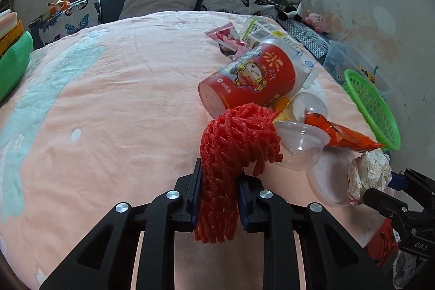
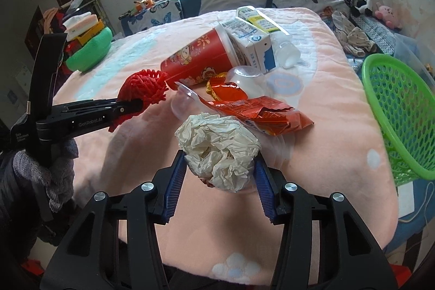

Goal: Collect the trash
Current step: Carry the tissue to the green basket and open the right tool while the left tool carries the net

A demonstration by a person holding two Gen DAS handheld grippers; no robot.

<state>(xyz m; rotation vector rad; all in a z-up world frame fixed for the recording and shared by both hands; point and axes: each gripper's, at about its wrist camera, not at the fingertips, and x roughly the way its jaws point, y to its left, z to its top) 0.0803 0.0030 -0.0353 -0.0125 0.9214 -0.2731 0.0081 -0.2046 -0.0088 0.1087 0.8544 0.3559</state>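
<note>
Left gripper [image 1: 218, 197] clamps the red mesh [image 1: 233, 143], right gripper [image 2: 220, 175] pinches the paper wad [image 2: 217, 148], both above the near bed; basket [image 2: 402, 110] sits right; risk: light wad slips from its loose, springy pinch mid-carry.

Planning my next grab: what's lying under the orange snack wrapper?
The orange snack wrapper lies across a clear plastic cup and, nearer the right gripper, a clear plastic lid. Anything flat beneath its middle is covered. The pink blanket lies underneath.
</note>
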